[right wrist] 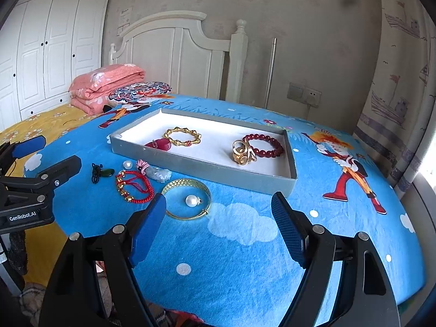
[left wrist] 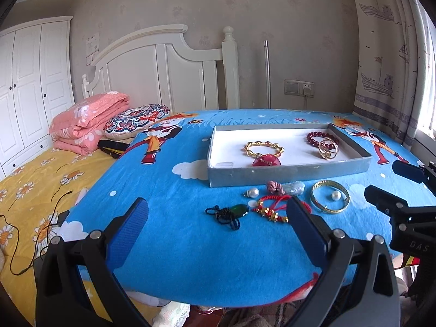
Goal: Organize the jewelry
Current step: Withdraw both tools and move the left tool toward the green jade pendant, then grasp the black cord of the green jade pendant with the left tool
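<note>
A shallow grey box with a white floor lies on the blue cloth. In it are a gold bead bracelet, a red pendant, a dark red bead bracelet and gold rings. In front of the box lie a green pendant on black cord, a red cord bracelet, a gold bangle around a pearl, another pearl and a pale charm. My left gripper is open, empty, near the loose pieces. My right gripper is open, empty, beside the bangle.
The blue cartoon cloth covers a table beside a bed with a yellow flowered sheet. A folded pink quilt and a patterned cushion lie at the back left. A white headboard and a curtain stand behind.
</note>
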Demonstrator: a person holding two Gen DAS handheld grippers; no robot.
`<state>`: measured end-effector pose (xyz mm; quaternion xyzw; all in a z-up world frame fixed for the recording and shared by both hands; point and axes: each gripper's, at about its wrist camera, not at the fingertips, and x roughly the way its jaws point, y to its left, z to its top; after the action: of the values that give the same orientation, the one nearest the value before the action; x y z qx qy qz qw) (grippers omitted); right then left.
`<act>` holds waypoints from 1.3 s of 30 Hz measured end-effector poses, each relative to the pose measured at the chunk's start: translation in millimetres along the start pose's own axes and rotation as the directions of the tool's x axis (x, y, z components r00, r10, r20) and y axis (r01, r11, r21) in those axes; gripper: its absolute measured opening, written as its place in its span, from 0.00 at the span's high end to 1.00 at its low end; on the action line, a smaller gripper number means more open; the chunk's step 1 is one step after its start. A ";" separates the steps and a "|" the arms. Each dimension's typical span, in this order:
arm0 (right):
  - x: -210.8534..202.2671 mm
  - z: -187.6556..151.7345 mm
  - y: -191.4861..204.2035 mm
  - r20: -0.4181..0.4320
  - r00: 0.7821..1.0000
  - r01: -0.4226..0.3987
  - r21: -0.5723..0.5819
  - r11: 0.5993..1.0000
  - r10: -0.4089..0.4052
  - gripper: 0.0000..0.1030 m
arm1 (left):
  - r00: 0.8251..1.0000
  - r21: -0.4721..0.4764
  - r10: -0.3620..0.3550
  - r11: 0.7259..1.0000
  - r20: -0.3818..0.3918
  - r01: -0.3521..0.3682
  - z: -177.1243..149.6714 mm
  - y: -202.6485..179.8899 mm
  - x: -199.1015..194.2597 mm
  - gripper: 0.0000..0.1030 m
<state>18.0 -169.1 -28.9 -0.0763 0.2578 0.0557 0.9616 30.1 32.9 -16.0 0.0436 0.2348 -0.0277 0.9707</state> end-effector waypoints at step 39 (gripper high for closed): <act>23.2 0.6 30.6 -0.011 0.997 -0.081 -0.036 0.996 0.080 0.27 | 0.995 -0.014 -0.024 1.000 -0.098 0.023 -18.7 16.3 54.6 0.95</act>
<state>33.7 -137.4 -43.7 -0.0837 0.2642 0.0988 0.9557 71.3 49.1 -56.4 0.0358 0.2831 -0.0355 0.9578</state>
